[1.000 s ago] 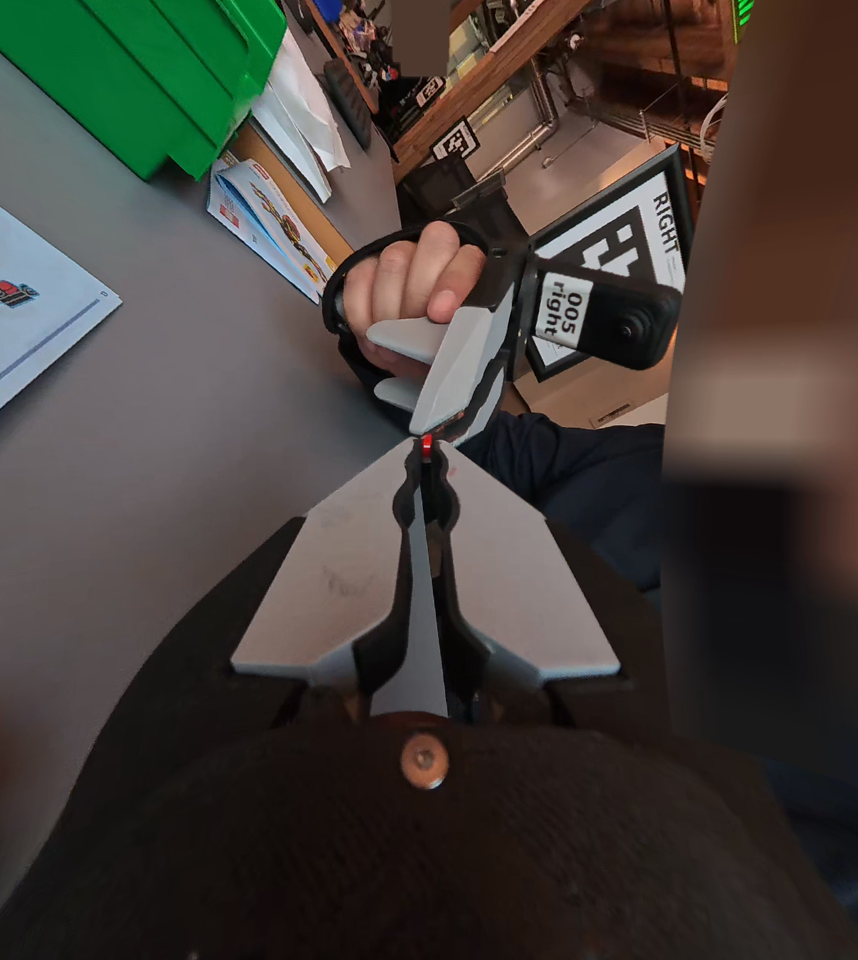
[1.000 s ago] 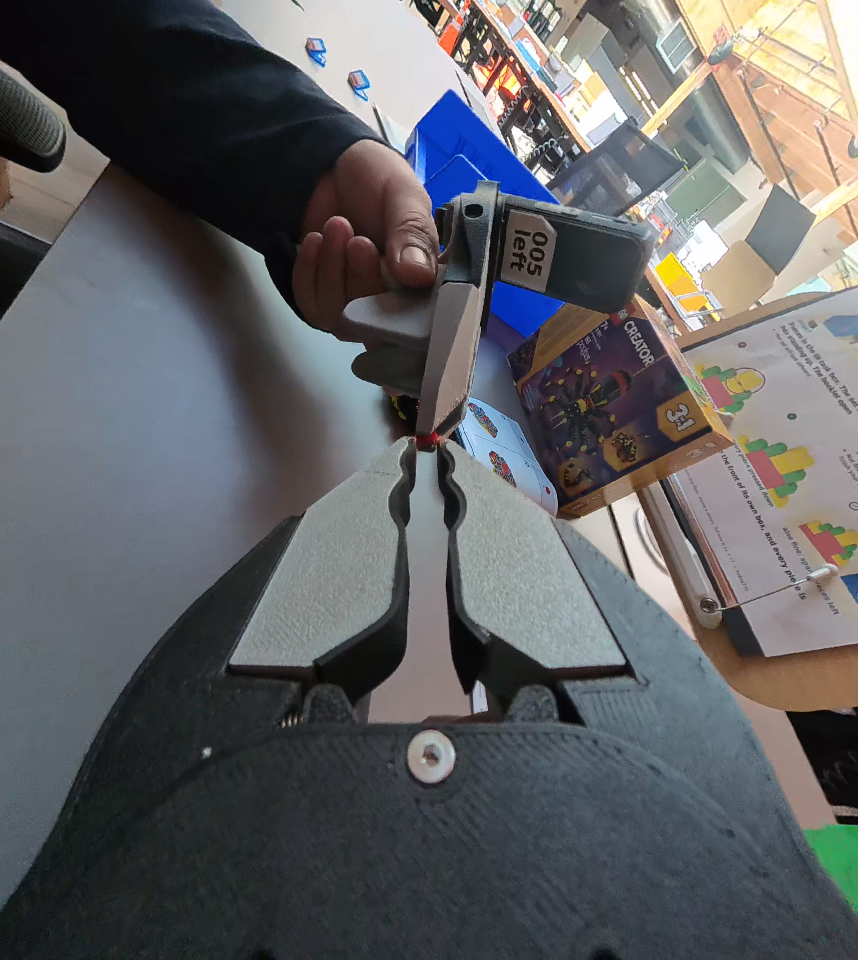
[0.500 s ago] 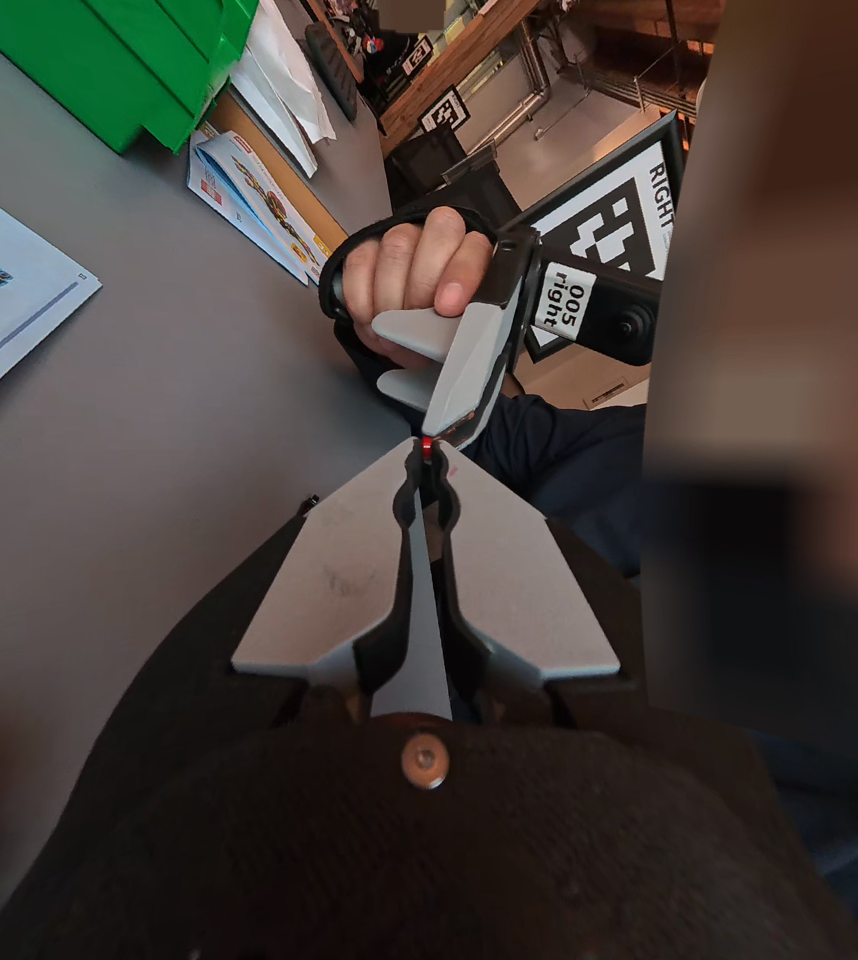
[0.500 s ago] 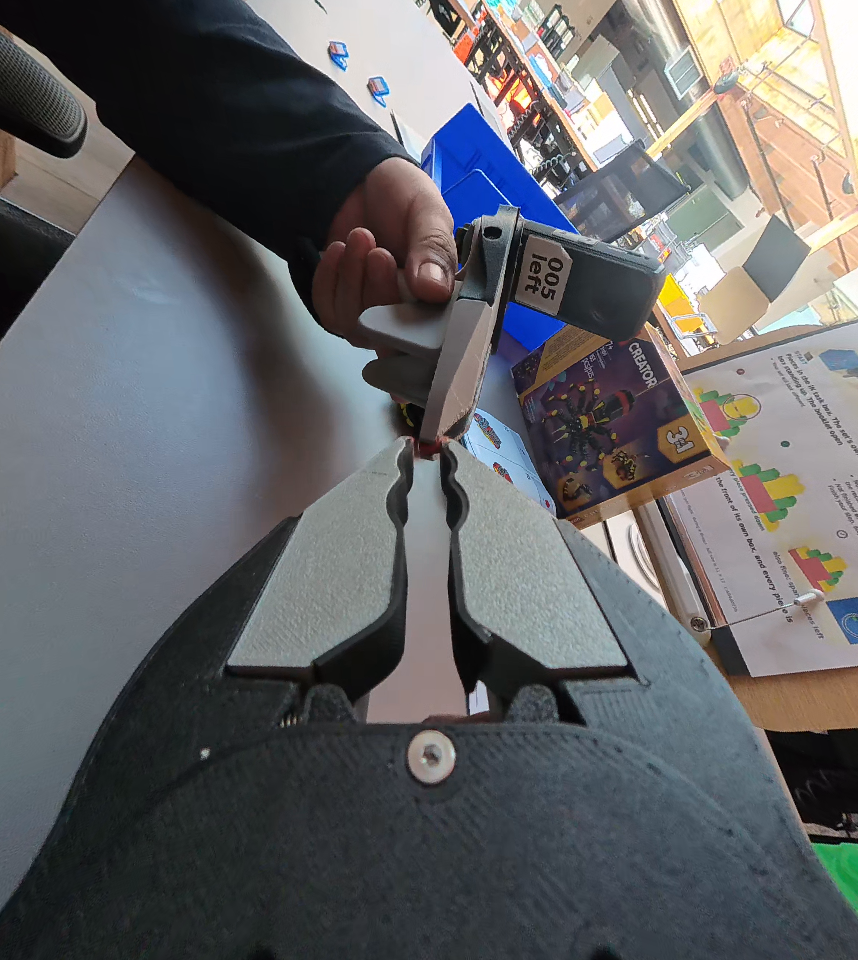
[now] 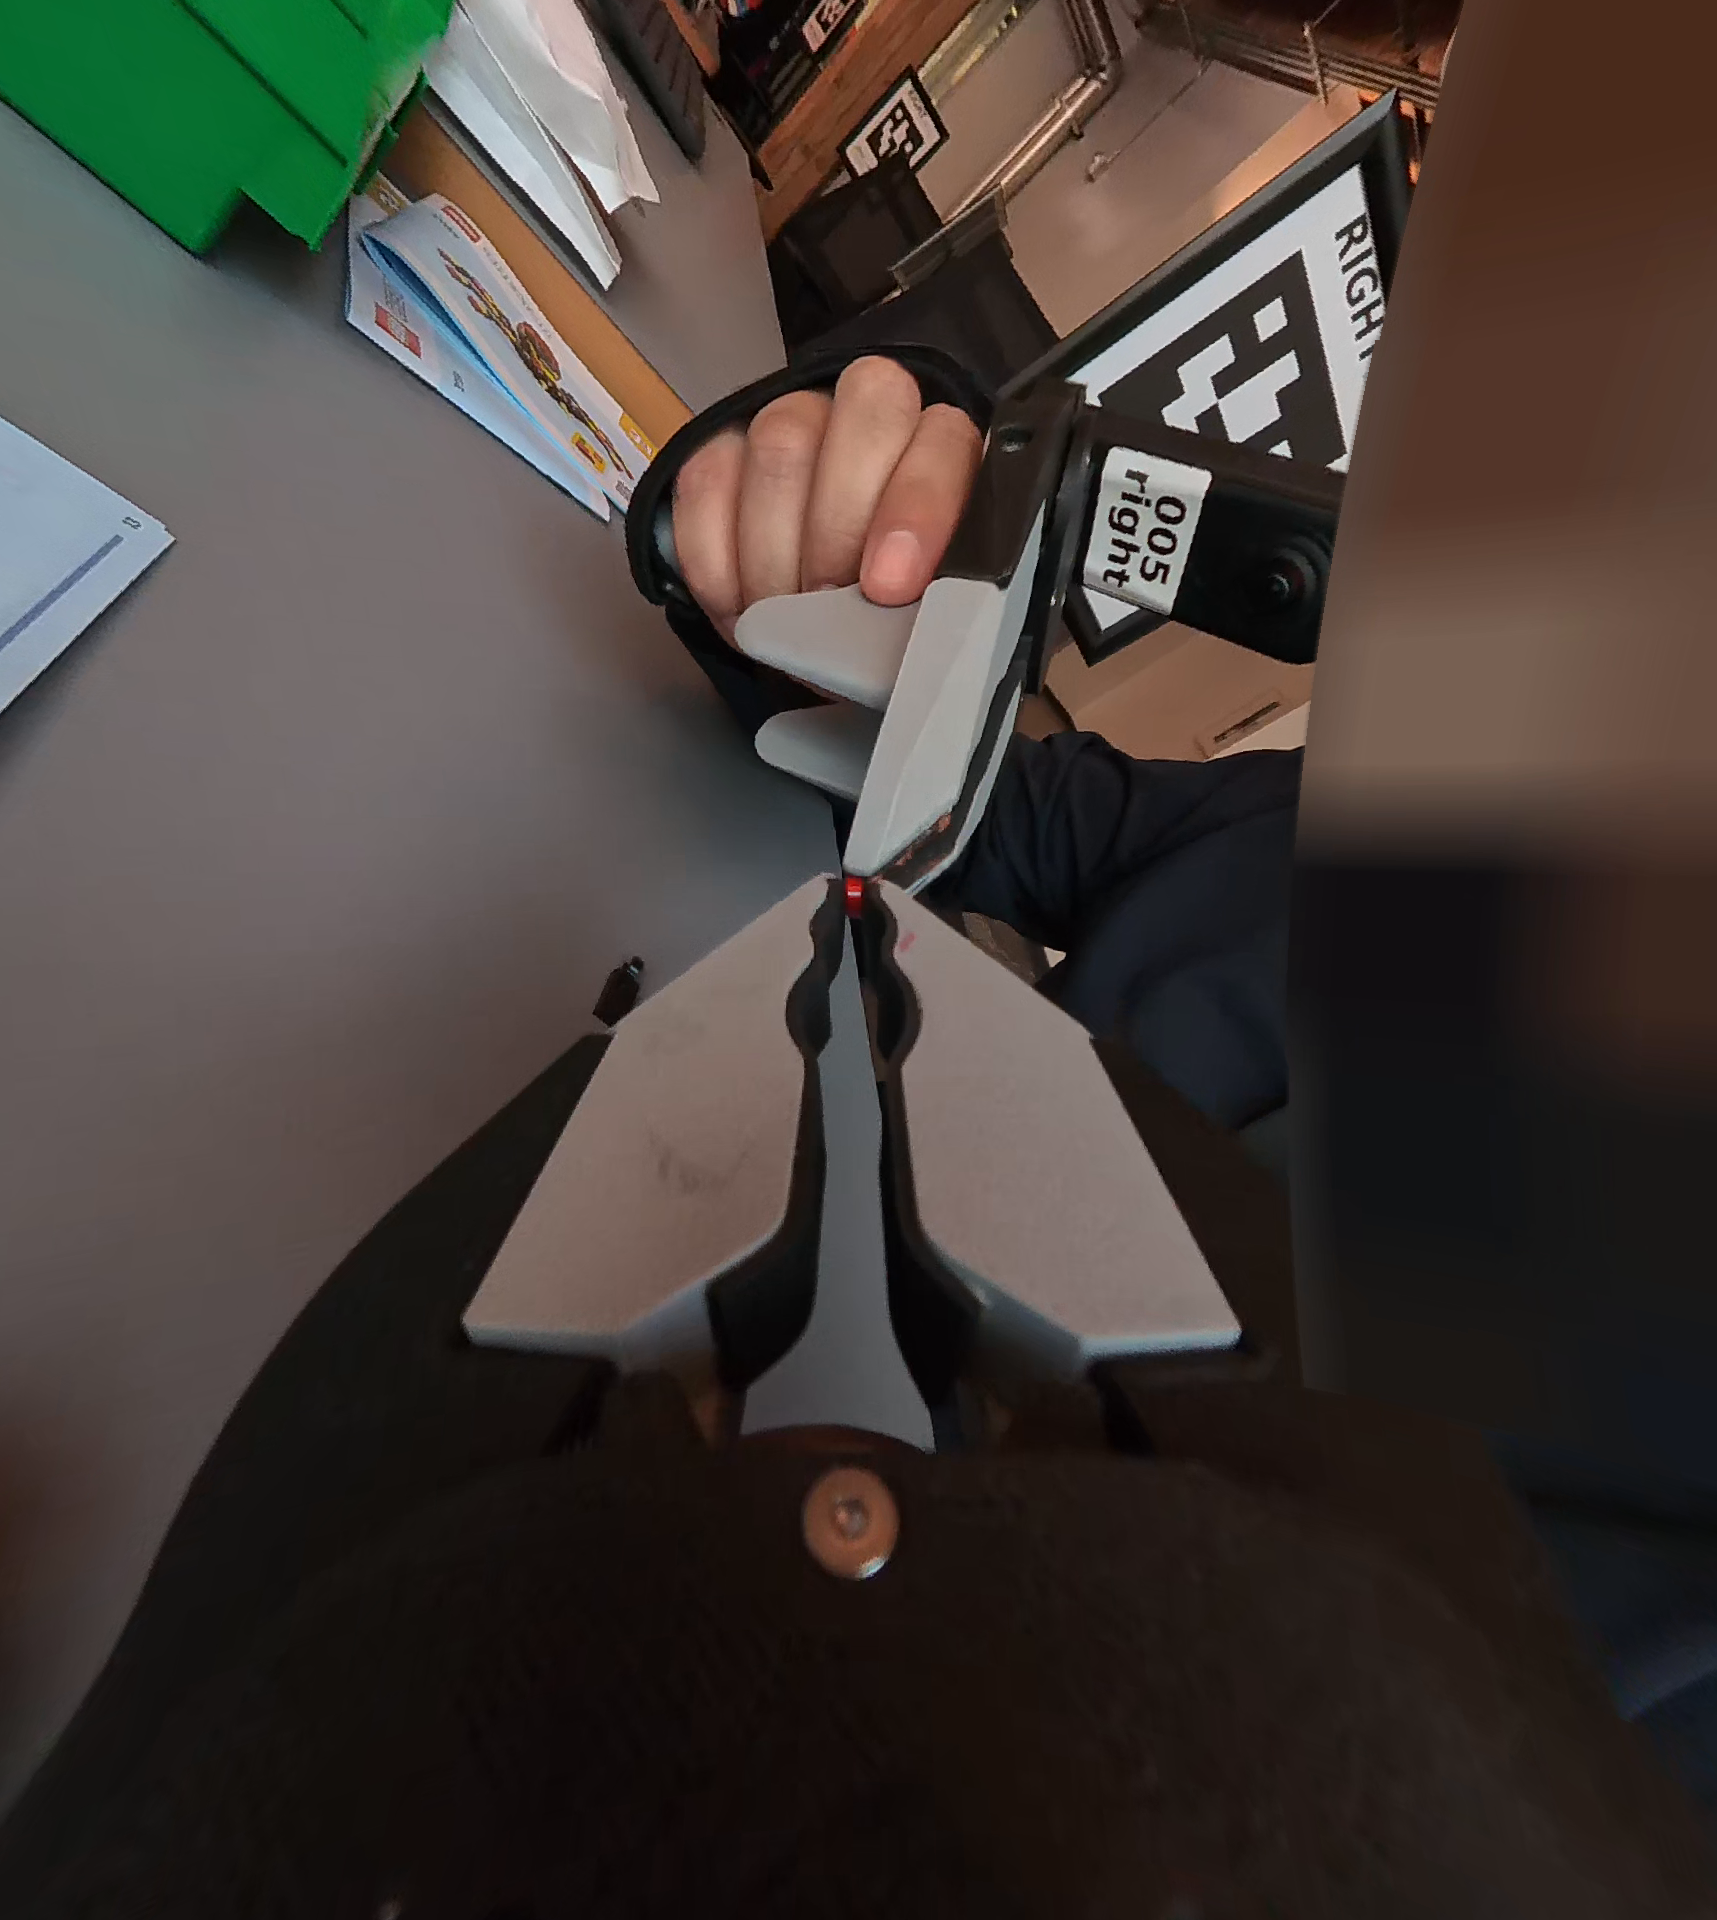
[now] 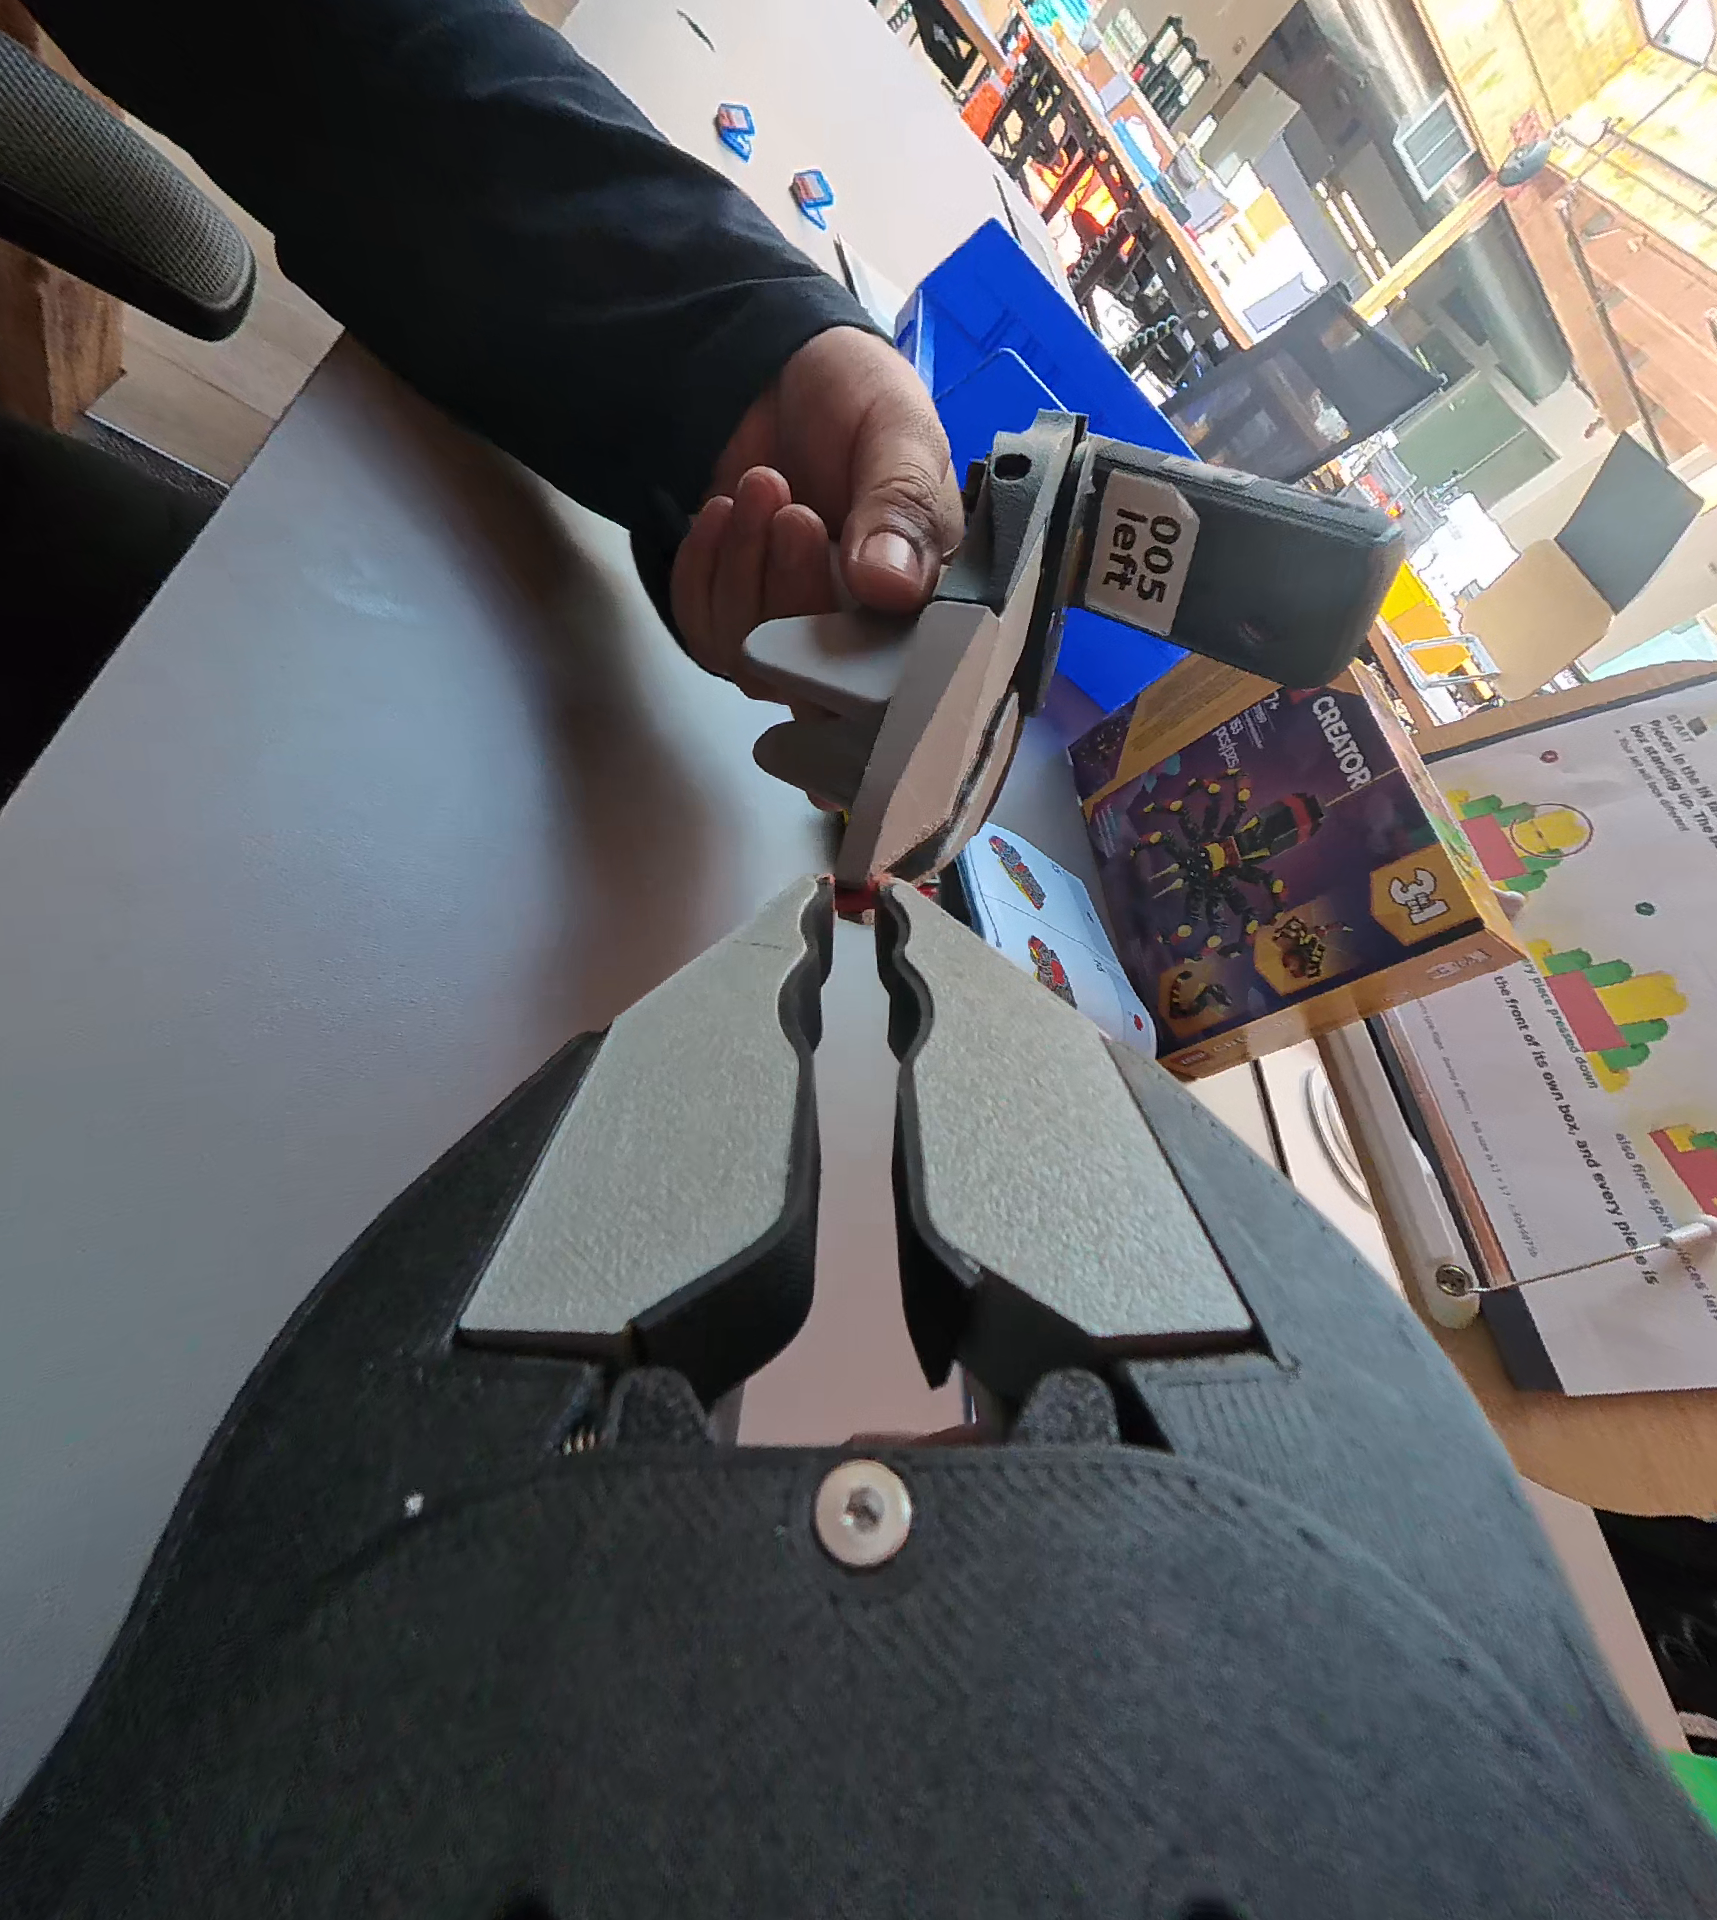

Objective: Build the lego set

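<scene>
Evidently for mating, the left gripper (image 5: 852,902), tips nearly together, pinched a tiny red plastic lego piece (image 5: 853,894) above the grey table (image 5: 334,790), and the right gripper (image 6: 849,902), narrowly parted, met it tip-to-tip.

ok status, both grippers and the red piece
Left gripper shut on red piece. Right gripper tip to tip with it, jaws slightly apart. Nothing between them.
</scene>
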